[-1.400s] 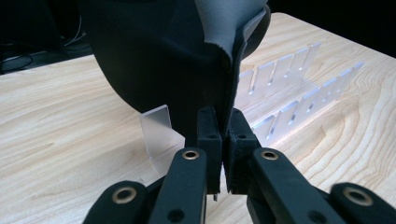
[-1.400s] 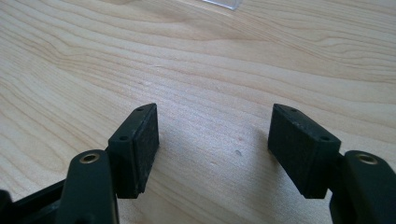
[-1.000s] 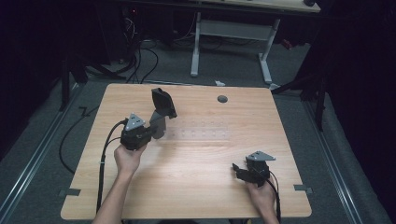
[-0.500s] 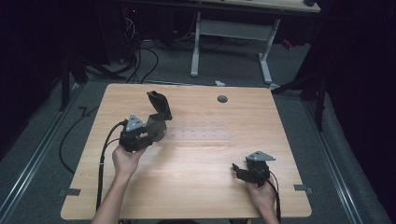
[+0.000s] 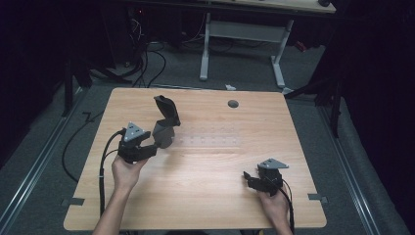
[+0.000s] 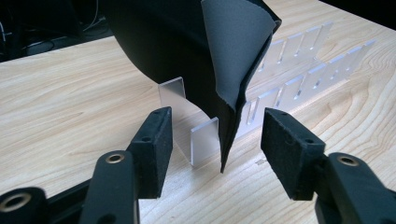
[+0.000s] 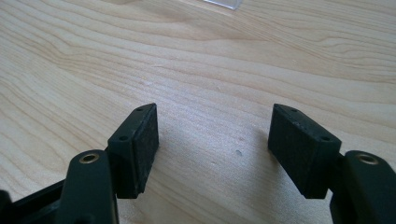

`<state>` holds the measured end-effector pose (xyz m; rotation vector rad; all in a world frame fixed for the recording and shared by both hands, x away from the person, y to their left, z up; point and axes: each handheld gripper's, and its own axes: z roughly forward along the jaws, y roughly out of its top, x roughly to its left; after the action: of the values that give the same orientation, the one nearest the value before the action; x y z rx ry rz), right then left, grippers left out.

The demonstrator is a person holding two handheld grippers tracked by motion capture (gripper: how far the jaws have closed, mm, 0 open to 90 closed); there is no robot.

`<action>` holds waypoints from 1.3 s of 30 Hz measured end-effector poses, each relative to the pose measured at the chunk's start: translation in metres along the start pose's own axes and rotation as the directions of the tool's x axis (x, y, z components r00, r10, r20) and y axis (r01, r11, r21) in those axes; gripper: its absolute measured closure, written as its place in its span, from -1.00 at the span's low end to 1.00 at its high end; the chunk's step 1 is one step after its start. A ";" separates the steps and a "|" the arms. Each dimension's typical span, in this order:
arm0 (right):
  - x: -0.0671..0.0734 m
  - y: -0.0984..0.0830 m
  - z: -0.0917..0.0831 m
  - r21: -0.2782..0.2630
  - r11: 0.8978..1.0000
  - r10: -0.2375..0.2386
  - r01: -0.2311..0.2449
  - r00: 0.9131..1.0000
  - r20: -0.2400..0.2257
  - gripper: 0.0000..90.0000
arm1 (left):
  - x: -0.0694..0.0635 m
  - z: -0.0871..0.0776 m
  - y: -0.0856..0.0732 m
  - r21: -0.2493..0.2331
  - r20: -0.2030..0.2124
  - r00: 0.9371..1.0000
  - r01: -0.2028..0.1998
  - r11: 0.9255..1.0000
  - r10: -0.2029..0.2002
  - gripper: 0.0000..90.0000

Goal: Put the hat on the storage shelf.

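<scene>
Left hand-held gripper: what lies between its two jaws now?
In the left gripper view, the left hand-held gripper stands open around the dark folded sheet's lower edge and a clear plastic tab.

Dark curled sheet [image 6: 205, 51] standing upright in clear slotted rack [image 6: 299, 70], table's left

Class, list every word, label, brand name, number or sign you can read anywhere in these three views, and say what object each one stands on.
None: no readable text stands on anything here.
The dark folded sheet, the clear slotted rack, the wooden table, the left gripper and the right gripper bear no print.
The things on the floor beyond the table are too dark and small to show any label.
</scene>
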<state>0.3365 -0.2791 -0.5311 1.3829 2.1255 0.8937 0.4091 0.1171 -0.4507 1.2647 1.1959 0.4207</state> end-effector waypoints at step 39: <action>0.000 0.000 0.000 0.001 1.000 0.003 -0.003 1.000 0.000 -0.25 | 0.003 -0.046 0.000 -0.059 -0.014 0.998 0.053 0.997 -0.054 -0.09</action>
<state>0.3364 -0.2789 -0.5311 1.3865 2.1243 0.8942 0.3715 0.1424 -0.4453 1.1788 1.2193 0.4239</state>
